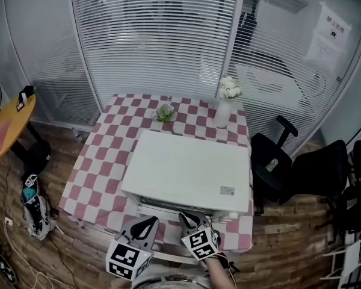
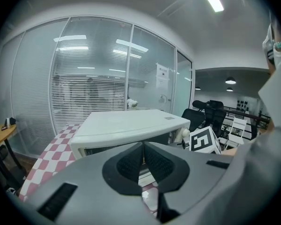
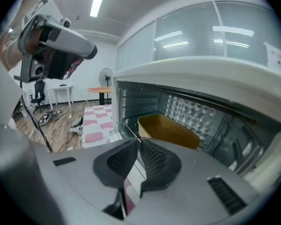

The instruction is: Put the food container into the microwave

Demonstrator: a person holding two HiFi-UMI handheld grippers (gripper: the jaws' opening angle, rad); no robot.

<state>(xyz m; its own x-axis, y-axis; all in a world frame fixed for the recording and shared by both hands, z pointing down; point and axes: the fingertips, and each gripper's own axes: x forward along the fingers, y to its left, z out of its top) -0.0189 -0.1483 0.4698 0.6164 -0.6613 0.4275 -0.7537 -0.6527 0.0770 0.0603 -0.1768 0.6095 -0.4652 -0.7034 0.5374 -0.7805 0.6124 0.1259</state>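
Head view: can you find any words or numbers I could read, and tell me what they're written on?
Paper sign on the glass wall: printed characters, too small and blurred to read.
Small label on top of the microwave: too small to read.
Cube on the left gripper and cube on the right gripper: black-and-white square patterns, no words.
So no text can be quoted.

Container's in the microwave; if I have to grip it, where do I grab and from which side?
Pinch the near rim of the container, one jaw over the wall, coming in through the open front of the microwave. Its open top exposes that thin wall; cavity walls likely block the sides.
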